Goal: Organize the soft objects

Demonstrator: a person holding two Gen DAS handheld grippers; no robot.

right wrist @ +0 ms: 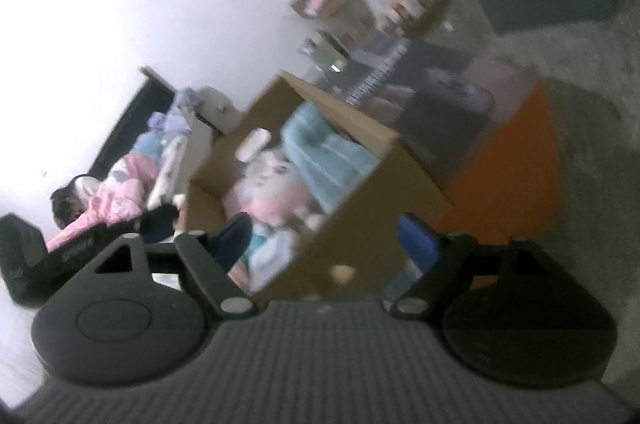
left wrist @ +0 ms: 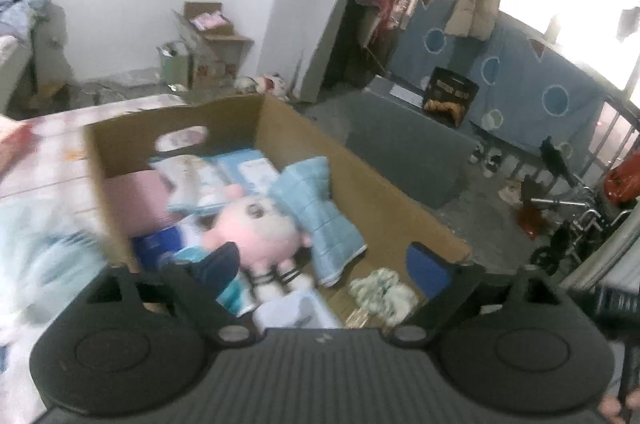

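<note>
Bedroom clutter surrounds the cardboard box [left wrist: 280, 127]. Inside it, centre, lies the pink plush doll [left wrist: 256, 228] (light, squashy, likely best pinched at its body). Left gripper [left wrist: 324, 264] and right gripper [right wrist: 328, 240] both gape wide, empty.

- Cardboard box [left wrist: 372, 191] stood on the floor, bed [left wrist: 48, 159] just beside it on the left.
- In the box: plush doll [left wrist: 256, 228] at centre, folded quilted cloth [left wrist: 316, 207] on its right, touching.
- Packets [left wrist: 224, 171] lay behind the doll.
- Crumpled cloth [left wrist: 380, 292] lay in the near right corner.
</note>
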